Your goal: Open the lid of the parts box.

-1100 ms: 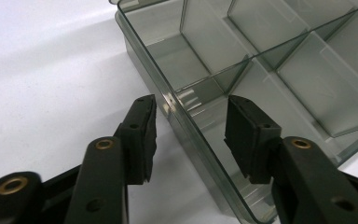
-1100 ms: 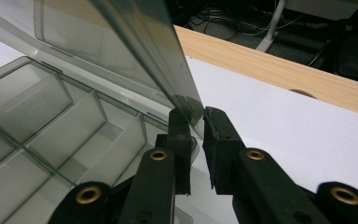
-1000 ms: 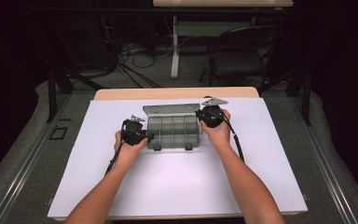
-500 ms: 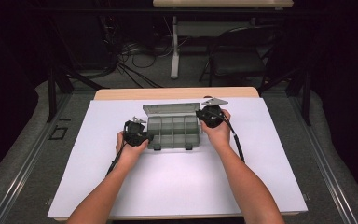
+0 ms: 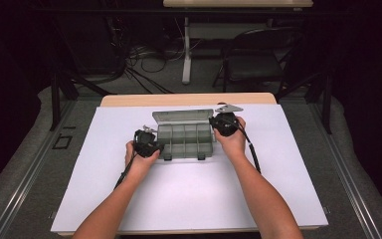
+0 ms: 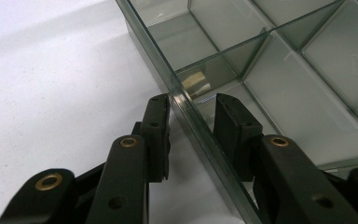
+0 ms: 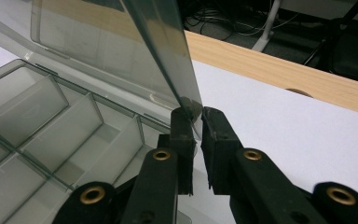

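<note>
Looking down from the high view, I see the clear compartment box point(image 5: 185, 141) sitting at about twelve o'clock from the middle of the white table point(image 5: 189, 199), its lid point(image 5: 183, 117) raised at the far side.

I have the left gripper point(image 5: 155, 148) at the box's nine o'clock side, near the front corner. In the left gripper view, the left gripper point(image 6: 192, 121) straddles the box's side wall point(image 6: 191, 116): one jaw stands outside on the table, the other inside a compartment. The jaws have just been closing at a narrow setting with the wall between them; the outer pad sits right against the wall, while I cannot tell whether the inner pad touches it.

My right gripper point(image 5: 218, 123) is at the box's two o'clock corner. In the right gripper view, the right gripper point(image 7: 196, 122) is nearly closed and pinches the lower corner of the lid's point(image 7: 121, 56) edge, which stands tilted up over the compartments point(image 7: 51, 126). Beyond it, at twelve to two o'clock, runs the wooden table edge point(image 7: 279, 70).
</note>
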A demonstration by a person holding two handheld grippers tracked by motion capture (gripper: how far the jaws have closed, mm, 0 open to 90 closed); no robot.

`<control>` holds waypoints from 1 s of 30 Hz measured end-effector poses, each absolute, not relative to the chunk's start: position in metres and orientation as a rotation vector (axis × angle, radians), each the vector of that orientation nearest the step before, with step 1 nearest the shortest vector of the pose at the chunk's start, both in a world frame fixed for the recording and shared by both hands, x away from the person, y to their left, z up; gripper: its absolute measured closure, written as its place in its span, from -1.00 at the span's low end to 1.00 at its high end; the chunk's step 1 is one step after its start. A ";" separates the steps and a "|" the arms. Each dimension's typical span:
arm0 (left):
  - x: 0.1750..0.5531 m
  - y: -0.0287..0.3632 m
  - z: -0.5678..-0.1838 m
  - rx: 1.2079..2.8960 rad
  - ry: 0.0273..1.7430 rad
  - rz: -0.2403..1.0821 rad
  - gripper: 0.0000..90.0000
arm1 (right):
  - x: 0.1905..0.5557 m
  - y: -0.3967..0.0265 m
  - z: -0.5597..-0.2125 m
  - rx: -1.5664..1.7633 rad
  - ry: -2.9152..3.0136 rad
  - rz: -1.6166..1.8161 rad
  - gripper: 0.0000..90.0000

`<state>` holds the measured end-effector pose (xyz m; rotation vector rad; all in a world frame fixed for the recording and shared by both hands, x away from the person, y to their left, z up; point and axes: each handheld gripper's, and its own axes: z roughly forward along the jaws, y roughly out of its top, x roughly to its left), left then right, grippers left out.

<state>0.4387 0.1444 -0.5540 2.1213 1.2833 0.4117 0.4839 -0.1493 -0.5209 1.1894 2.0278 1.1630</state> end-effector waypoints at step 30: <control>0.438 0.143 -0.555 2.098 1.312 0.418 0.51 | 0.504 -0.140 -0.515 1.383 1.945 1.135 0.94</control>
